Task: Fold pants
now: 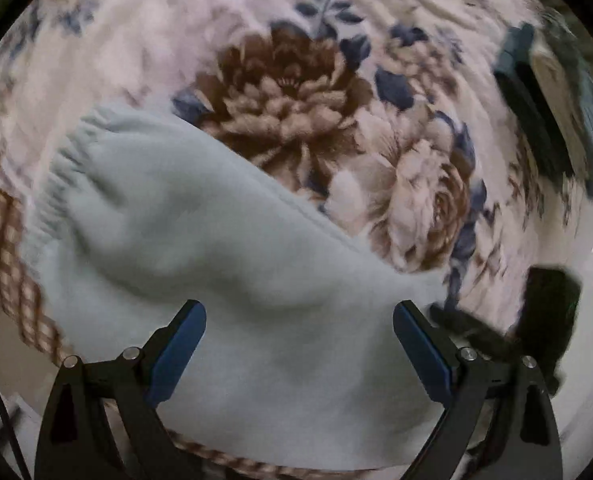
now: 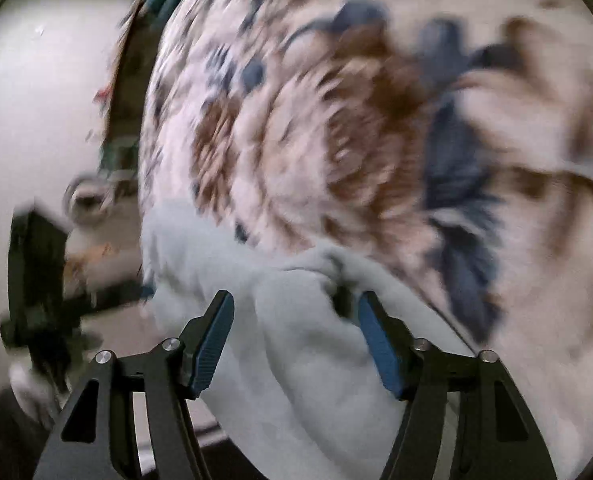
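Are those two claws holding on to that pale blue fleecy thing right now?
No. The left claw stands wide open above the pale blue fleece pants, and the right claw is open too; its pads do not press the cloth.

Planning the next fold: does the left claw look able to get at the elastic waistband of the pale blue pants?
Probably yes. The left claw is open above the pants, and the waistband lies uncovered on the floral blanket.

surface: floral blanket (image 1: 296,92), brown and blue blooms | floor (image 2: 36,92): pale, glossy
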The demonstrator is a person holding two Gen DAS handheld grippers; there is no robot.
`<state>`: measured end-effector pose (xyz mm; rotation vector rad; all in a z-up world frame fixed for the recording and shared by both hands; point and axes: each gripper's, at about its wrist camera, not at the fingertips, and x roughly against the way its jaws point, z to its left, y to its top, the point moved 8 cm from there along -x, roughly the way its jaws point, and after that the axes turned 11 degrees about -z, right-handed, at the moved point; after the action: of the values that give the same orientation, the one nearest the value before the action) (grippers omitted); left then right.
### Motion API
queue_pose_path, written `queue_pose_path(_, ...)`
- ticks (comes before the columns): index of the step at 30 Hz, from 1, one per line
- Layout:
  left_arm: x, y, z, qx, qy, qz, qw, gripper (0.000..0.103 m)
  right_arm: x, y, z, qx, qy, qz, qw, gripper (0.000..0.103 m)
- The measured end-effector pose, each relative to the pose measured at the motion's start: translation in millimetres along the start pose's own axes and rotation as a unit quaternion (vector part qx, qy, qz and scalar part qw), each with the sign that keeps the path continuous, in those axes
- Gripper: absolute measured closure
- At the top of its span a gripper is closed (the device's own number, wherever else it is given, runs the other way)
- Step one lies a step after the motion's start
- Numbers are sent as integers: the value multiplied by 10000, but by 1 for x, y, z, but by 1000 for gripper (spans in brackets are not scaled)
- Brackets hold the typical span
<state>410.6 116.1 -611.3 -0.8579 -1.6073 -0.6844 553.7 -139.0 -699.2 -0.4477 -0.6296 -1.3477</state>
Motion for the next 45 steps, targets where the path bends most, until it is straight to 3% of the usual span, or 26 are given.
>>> queue_pose_path(1,-5,1,2,216,84,125,9997,7,-3,-3,-2,36,-53,85,9999,80)
queue_pose_path(4,-18,5,7,1059,63,521,9930,7,5,-8,8,113,265,-69,9996,89)
queue_pose_path(8,-32,7,8,1885,93,889,9780,7,26,-28,35,469,643,-256,9965,90)
queue_pose_path(11,-42,4,11,1879,393,1146,9747,7,38,-50,59,832,805,-275,9929,91)
queue_pose_path(14,-68,-15,17,1702,749,1658,9685,7,43,-73,77,1251,865,-186,9882,91)
queue_pose_path(15,-75,-23,22,1624,894,1703,9678,19,41,-78,79,1291,868,-171,9877,91)
queue_pose_path(16,-77,-25,25,1497,1012,1636,9698,44,42,-80,77,1283,878,-153,9877,91)
queue_pose_path(18,-77,-29,27,1052,1202,1466,9762,60,37,-82,68,1161,839,-105,9896,91)
queue_pose_path(21,-62,-31,18,610,1078,1163,9855,69,39,-79,53,652,1092,-20,9919,85)
queue_pose_path(22,-56,-32,17,592,1000,1086,9873,70,39,-78,48,515,1125,3,9923,75)
queue_pose_path(23,-52,-34,18,613,943,1060,9880,70,39,-76,42,398,1125,48,9928,58)
queue_pose_path(25,-43,-36,20,680,814,1005,9893,70,35,-69,40,278,1194,72,9924,45)
queue_pose_path(27,-37,-39,21,751,672,988,9900,70,29,-60,43,5,1653,276,9859,44)
queue_pose_path(30,-33,-42,22,845,490,966,9905,71,10,-55,63,5,2152,802,9733,33)
queue_pose_path(36,-33,-40,33,1002,224,914,9905,71,-54,-73,98,242,2388,1976,9504,31)
queue_pose_path(38,-40,-38,34,1066,202,900,9900,70,-52,-68,103,17,2612,1889,9466,45)
queue_pose_path(40,-41,-33,49,1279,57,912,9876,66,-30,-38,98,-556,3092,1312,9402,53)
queue_pose_path(43,-42,-24,39,1582,-409,968,9818,61,3,-9,68,-1192,3192,578,9384,53)
queue_pose_path(45,-44,-19,34,1459,-342,967,9840,61,7,-10,46,-1626,3142,437,9343,53)
